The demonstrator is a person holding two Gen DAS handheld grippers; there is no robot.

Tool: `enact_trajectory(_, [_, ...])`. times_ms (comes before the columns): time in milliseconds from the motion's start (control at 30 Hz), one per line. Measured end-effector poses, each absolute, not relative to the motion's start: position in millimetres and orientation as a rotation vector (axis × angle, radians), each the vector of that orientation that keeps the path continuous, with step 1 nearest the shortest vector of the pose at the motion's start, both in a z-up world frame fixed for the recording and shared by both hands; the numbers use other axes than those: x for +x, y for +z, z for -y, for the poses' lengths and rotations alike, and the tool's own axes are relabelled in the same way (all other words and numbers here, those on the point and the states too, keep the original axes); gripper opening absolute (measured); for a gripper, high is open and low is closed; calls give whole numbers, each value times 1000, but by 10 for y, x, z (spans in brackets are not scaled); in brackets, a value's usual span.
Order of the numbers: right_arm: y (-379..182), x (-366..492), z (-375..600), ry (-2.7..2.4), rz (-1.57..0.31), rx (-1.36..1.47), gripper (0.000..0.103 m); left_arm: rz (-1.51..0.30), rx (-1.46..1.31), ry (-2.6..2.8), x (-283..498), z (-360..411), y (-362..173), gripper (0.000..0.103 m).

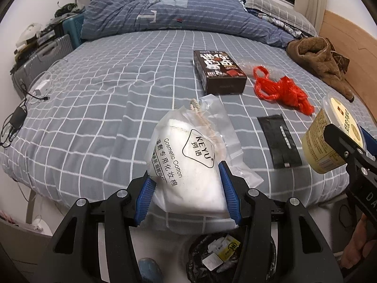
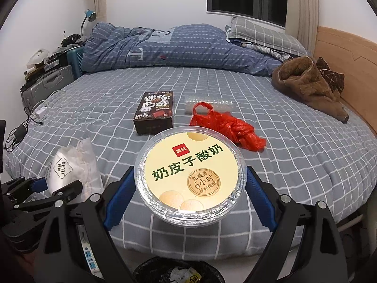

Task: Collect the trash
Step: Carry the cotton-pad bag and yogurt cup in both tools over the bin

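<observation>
My left gripper (image 1: 187, 197) is shut on a white cosmetic cotton bag (image 1: 188, 155), held above the bed's near edge. It also shows in the right wrist view (image 2: 68, 172). My right gripper (image 2: 188, 198) is shut on a yellow yogurt cup (image 2: 190, 172), also seen in the left wrist view (image 1: 334, 139). A black-lined trash bin (image 1: 226, 257) holding scraps stands on the floor below both grippers (image 2: 179, 273). On the bed lie a dark box (image 1: 219, 70), a red plastic bag (image 1: 282, 89), a black wrapper (image 1: 279, 143) and a clear plastic tray (image 2: 207, 103).
A brown fleece garment (image 2: 306, 82) lies by the wooden headboard (image 2: 346, 54). A rumpled blue duvet (image 1: 179, 11) and pillows cover the far side. Chargers and cables (image 1: 26, 108) lie at the bed's left edge beside a grey suitcase (image 1: 42, 56). A power strip (image 2: 88, 254) is on the floor.
</observation>
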State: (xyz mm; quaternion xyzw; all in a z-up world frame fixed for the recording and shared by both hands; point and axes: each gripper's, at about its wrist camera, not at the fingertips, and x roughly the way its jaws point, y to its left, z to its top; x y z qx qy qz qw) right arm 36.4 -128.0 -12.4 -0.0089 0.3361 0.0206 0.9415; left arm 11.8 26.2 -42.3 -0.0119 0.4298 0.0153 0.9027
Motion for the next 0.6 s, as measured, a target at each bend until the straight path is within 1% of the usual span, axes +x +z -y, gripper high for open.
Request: enact_trajectory(600, [-265,-222,1372,40,-746,0,85,-939,-46,18,-461,-204,-593,52])
